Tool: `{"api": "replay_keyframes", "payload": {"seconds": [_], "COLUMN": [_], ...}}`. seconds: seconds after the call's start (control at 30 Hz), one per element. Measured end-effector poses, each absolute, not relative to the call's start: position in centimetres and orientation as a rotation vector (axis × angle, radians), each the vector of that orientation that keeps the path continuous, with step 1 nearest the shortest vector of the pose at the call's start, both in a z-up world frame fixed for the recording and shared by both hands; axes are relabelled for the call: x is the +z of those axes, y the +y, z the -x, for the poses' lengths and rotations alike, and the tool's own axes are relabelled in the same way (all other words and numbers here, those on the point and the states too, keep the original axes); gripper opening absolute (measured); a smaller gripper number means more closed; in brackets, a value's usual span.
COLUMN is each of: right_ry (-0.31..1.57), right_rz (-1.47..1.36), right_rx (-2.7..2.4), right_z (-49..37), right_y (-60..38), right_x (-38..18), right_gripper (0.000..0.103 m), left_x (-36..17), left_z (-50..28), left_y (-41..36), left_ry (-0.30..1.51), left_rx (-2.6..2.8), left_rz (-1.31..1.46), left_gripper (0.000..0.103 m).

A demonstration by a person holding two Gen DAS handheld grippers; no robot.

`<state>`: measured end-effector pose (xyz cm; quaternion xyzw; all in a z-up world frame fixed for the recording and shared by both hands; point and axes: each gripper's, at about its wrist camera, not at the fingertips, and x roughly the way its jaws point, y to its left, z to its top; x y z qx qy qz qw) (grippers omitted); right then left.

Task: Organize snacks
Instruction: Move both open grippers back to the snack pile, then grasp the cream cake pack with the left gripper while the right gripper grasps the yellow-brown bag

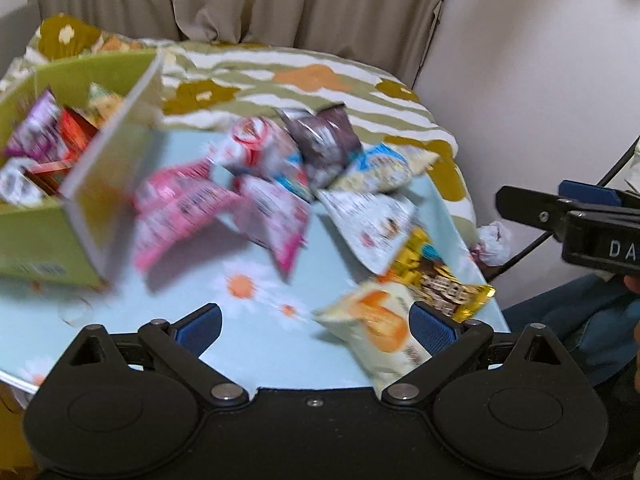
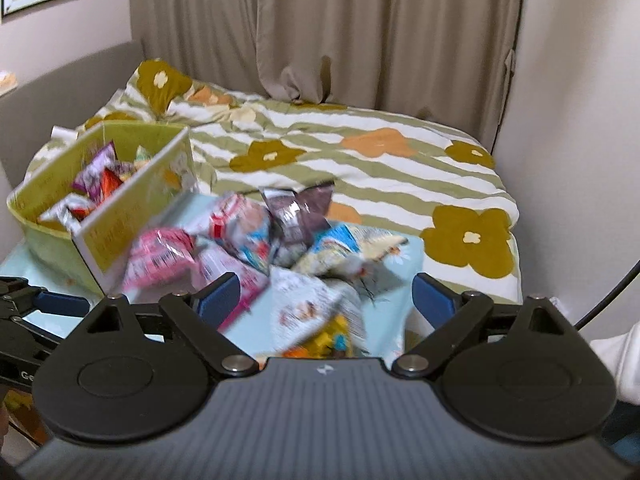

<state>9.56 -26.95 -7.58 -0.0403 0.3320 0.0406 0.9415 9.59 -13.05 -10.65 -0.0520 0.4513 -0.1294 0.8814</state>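
I hold both tongs spread and empty over the pale blue flowered table [image 1: 256,344] — left gripper [image 1: 316,326] beside a cream-and-orange snack packet [image 1: 376,328], right gripper [image 2: 326,298] above the loose foil snack bags [image 2: 248,232]. The green cardboard box [image 2: 132,216], already part-filled, waits left for them.

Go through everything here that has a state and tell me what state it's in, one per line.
Left tool: open, empty, hovering over the table.
Right tool: open, empty.
Green box: open at the top, partly filled with snack packs.
Snack packets: loose in a heap on the light blue table, outside the box.
Cream and orange packet: sealed, lying by the left tool's right finger.
Curtain: drawn shut.
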Motion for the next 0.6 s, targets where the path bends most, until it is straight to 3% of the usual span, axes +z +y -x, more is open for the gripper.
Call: {"api": "replay_keyframes", "payload": {"seconds": [0.6], "right_ry": [0.797], "right_rz": [0.170], "right_rx": [0.253], "right_z": [-11.8], "right_y": [-31.7], "right_x": [-15.2], "right_gripper": [0.098], "left_x": [-19.1], "left_z": [-12.0], "left_y": [-20.8], "left_ry": [1.020], "left_rx": [-0.219], "left_rz": [0.142], "left_gripper": [0.101]}}
